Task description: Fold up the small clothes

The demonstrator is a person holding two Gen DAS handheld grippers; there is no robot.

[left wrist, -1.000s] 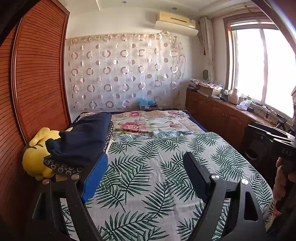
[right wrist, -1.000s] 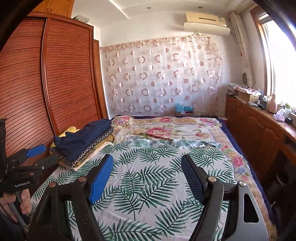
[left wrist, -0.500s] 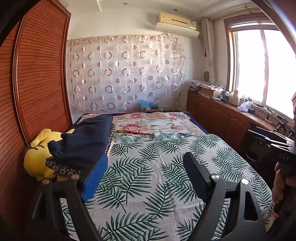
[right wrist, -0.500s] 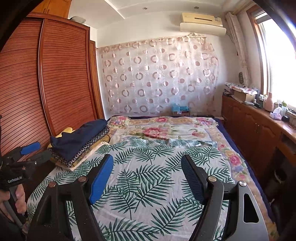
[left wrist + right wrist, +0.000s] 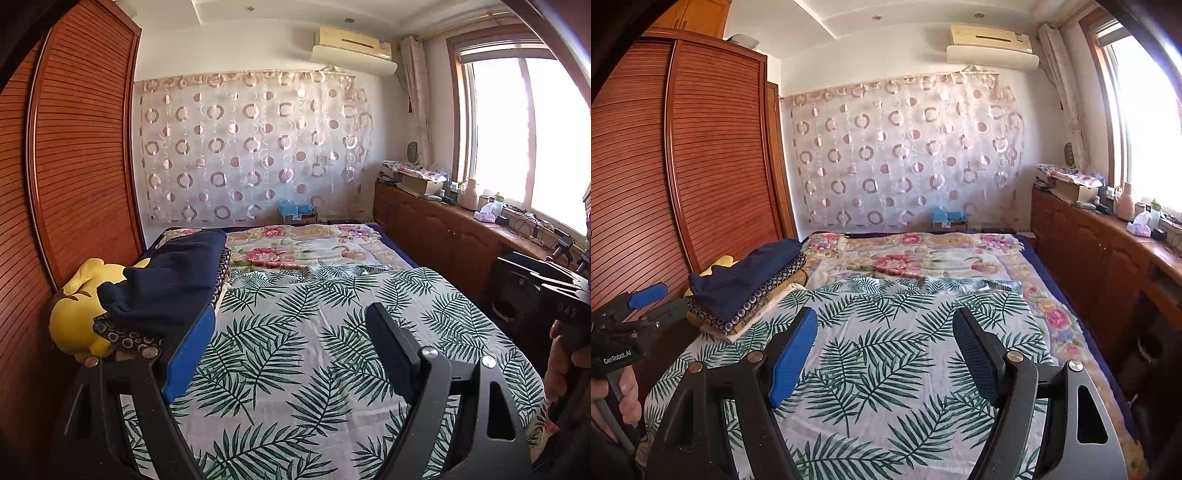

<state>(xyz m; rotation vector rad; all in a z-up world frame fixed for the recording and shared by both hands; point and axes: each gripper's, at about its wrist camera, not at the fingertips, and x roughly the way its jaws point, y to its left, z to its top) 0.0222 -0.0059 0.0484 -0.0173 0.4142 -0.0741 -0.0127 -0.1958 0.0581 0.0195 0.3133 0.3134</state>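
Bed with palm-leaf sheet fills the view ahead of and under both sets of jaws; floral blanket lies beyond the sheet, past the fingertips. Slatted wooden wardrobe stands left of the jaws, circle-print curtain far ahead, wooden cabinet under the window on the right.

Stack of folded clothes, navy piece on top, sits on the bed's left edge, ahead and left of the right gripper's left finger; in the left wrist view it is just beyond the blue pad. Yellow plush toy lies left of the stack, touching it.

Left gripper: jaws wide apart, nothing between them, only sheet below. Right gripper: same, wide apart, empty. A hand holds the left gripper's handle.
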